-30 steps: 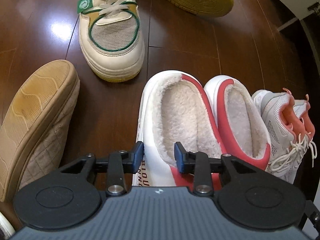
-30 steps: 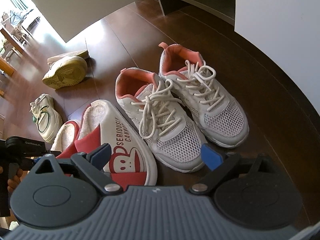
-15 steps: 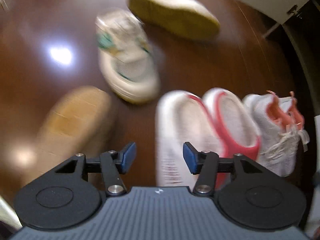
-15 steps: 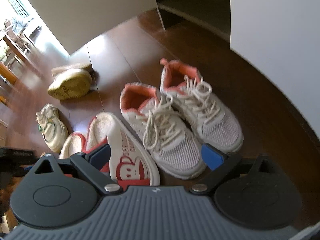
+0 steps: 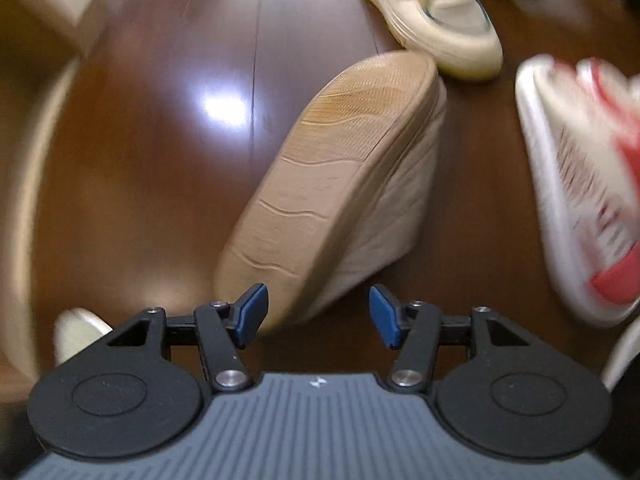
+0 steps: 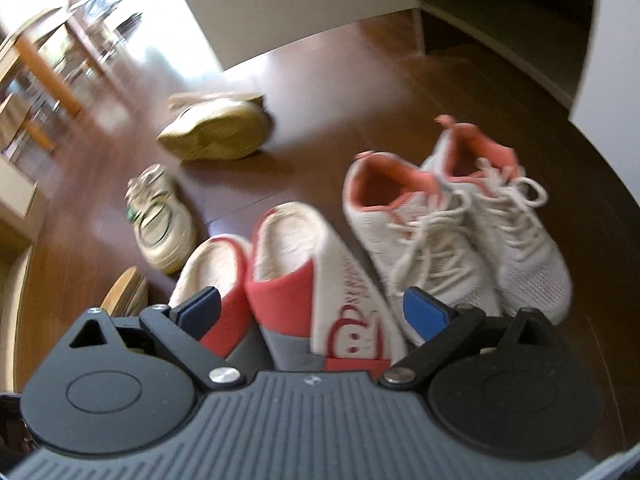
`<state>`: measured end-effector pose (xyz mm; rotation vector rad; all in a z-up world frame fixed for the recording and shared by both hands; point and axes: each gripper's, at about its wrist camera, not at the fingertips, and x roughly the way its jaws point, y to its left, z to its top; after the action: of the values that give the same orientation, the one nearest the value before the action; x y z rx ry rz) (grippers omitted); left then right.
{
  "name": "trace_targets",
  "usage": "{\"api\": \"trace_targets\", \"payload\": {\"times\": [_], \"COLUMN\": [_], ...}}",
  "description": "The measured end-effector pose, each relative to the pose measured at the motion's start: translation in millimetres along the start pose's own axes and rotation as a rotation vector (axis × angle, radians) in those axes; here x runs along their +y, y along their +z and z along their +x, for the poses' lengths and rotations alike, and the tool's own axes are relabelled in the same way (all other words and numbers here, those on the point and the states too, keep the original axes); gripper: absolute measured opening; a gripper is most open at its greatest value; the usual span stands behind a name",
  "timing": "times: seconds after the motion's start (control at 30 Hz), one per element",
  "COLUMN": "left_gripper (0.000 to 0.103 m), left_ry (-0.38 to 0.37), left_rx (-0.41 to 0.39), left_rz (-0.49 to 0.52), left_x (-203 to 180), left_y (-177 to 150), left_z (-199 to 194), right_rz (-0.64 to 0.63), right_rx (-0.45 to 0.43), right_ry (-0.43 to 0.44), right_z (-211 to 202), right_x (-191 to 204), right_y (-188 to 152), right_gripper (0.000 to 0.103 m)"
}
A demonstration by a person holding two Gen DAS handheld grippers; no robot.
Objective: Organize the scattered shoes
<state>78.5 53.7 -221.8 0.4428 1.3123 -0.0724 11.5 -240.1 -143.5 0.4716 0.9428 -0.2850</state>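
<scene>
A tan slipper (image 5: 332, 184) lies on its side with its ribbed sole showing, in the middle of the left wrist view. My left gripper (image 5: 318, 314) hangs open over its near end, and the pads do not press on it. A pair of red-and-white furry slippers (image 6: 320, 264) stands side by side under my right gripper (image 6: 312, 312), which is wide open and holds nothing. Right of them stands a pair of white mesh sneakers with pink lining (image 6: 416, 232). One red-and-white slipper (image 5: 580, 184) shows blurred at the right of the left wrist view.
A cream sneaker with green trim (image 5: 436, 12) stands beyond the tan slipper, also seen as the cream sneaker (image 6: 164, 224). A yellow-soled sneaker (image 6: 216, 132) lies overturned farther off. An open white cabinet (image 6: 480, 8) is at the back right. Wooden furniture legs (image 6: 48, 80) stand far left.
The left gripper let go of the red-and-white slipper, its jaws widened, and it swung left over the tan slipper. The right gripper shifted from the sneakers to above the red-and-white slippers.
</scene>
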Motion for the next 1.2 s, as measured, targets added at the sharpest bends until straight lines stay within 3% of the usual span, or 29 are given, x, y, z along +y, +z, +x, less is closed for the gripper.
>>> {"api": "trace_targets", "payload": {"times": [0.17,0.37,0.43,0.57,0.6,0.7,0.8,1.0,1.03,1.07,1.1,1.13,1.17,1.2], "left_gripper": [0.06,0.06,0.06,0.06,0.06,0.06,0.06,0.061,0.06,0.059,0.058,0.057,0.055,0.051], "left_ry": [0.03,0.165,0.202,0.277,0.295,0.328,0.355,0.294,0.279,0.255,0.248,0.244,0.239,0.236], "left_rx": [0.01,-0.016,-0.036,-0.081,-0.087,-0.102,-0.118,-0.092,-0.089,-0.086,-0.09,-0.09,-0.088,-0.088], "left_rz": [0.069,0.167,0.209,0.332,0.352,0.367,0.36,0.276,0.265,0.247,0.241,0.235,0.222,0.207], "left_x": [-11,-27,-33,-51,-53,-51,-45,-29,-26,-23,-21,-18,-12,-6], "left_y": [-15,-40,-47,-61,-62,-61,-53,-38,-37,-36,-37,-36,-34,-33], "left_z": [10,28,32,46,50,55,64,82,83,83,81,80,78,76], "right_rz": [-0.138,-0.579,-0.816,-1.116,-1.245,-1.433,-1.684,-2.177,-2.261,-2.338,-2.365,-2.355,-2.335,-2.24], "right_rx": [-0.007,-0.084,-0.1,-0.093,-0.079,-0.045,-0.049,-0.212,-0.216,-0.22,-0.227,-0.232,-0.231,-0.196], "right_ry": [0.04,0.13,0.222,0.345,0.393,0.437,0.436,0.32,0.295,0.27,0.25,0.249,0.253,0.283], "right_z": [11,31,43,65,77,98,125,164,173,181,186,186,186,182], "right_x": [21,77,109,157,179,211,239,251,249,248,248,252,256,267], "right_y": [3,4,0,-11,-17,-34,-61,-112,-119,-125,-128,-127,-126,-117], "right_gripper": [0.097,0.096,0.095,0.093,0.092,0.09,0.089,0.087,0.084,0.064,0.054,0.052,0.043,0.039]}}
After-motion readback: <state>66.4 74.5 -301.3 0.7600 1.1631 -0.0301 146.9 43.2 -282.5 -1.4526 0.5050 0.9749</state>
